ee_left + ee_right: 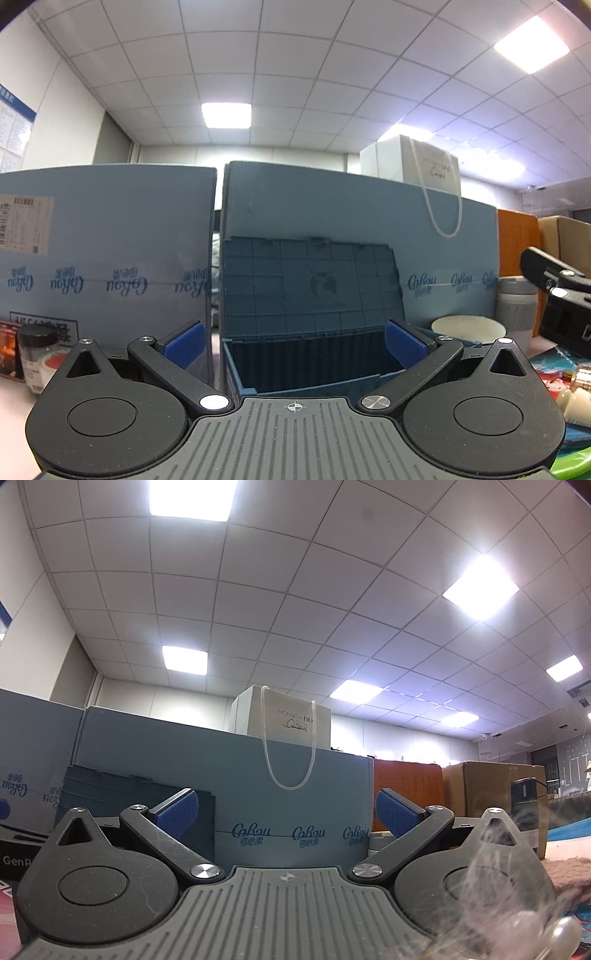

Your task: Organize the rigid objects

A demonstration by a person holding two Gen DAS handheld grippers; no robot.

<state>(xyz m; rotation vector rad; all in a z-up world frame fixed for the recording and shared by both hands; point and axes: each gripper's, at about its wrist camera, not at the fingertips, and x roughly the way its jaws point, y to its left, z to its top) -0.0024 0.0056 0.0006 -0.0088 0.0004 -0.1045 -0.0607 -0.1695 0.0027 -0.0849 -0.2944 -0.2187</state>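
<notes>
Rigid objects are what wants sorting here, and neither pair of tongs has one: the left tongs point(294, 341) are spread wide with nothing between the blue pads, and the right tongs point(287, 812) are spread the same way, also empty. Straight ahead of the left tongs, in the middle of that frame, stands an open blue storage box point(306, 363) with its lid point(312, 282) tipped back against a tall blue carton point(354, 221); I'd judge that box to be where things are meant to go. At lower left of the same frame a small jar with a black cap point(37, 354) sits on the table point(11, 398). It looks stiff and light, possibly glass and slick, so I'd take it across the body below the cap, pads square on. At right, a round white lid point(468, 329) lies flat beside a grey canister point(517, 306); the flat one would be awkward to pinch except by its rim. At the lower right edge lie a few pale pieces point(576, 402) too cropped to name. The right tool's black body point(561, 295) shows at the right edge. A white paper bag point(282, 720) rests on top of the carton in the right wrist view, with a brown cardboard box point(491, 790) further right
</notes>
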